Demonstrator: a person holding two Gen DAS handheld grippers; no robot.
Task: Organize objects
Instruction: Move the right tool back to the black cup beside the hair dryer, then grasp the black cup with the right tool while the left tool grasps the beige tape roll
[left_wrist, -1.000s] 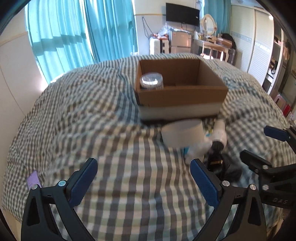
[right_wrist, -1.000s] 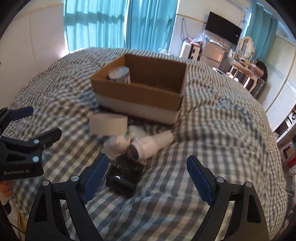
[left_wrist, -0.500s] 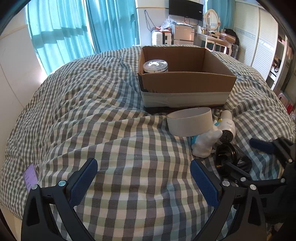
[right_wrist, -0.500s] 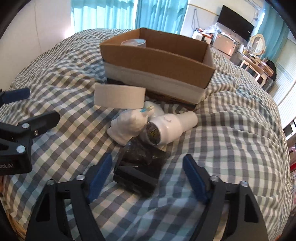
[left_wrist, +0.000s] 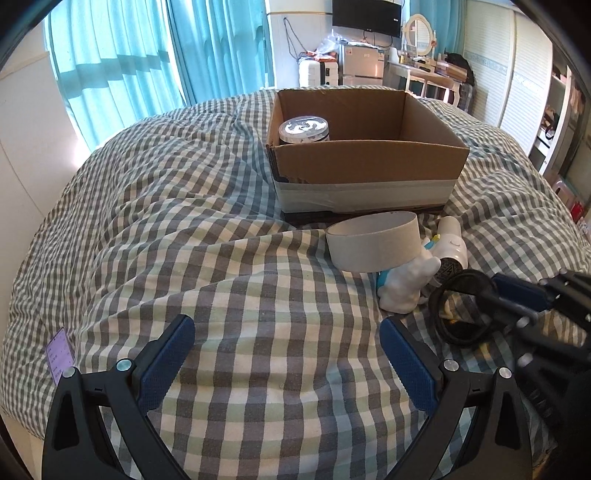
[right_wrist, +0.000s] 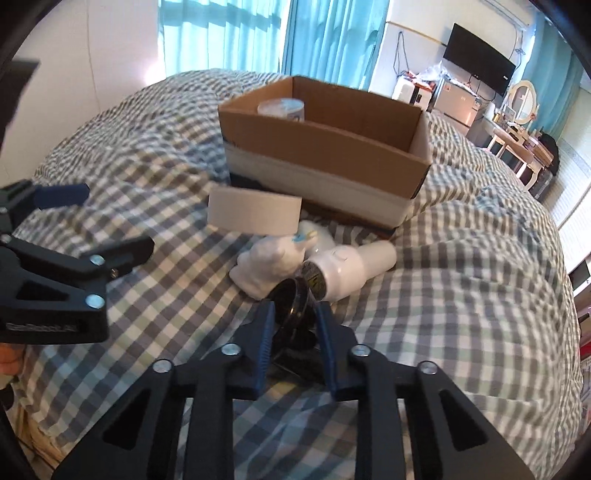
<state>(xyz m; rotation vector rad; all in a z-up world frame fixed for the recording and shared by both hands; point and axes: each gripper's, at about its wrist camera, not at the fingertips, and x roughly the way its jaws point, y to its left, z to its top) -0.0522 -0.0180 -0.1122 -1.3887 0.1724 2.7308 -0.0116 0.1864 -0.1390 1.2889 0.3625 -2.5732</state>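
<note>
Sunlit teal curtains, checked bedspread

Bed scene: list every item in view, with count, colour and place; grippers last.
cardboard box: one, brown with a pale taped base, far side of bed.
jar: one, silvery lid, box's left corner.
tape roll: one, beige, in front of box.
white figurine: one, beside the roll.
hair dryer: one, white, right of figurine.
black round item: one, near side of the pile.
checked bedcover: one, grey-green-white.
left gripper: open, over bare cover.
right gripper: shut on the black round item.
</note>
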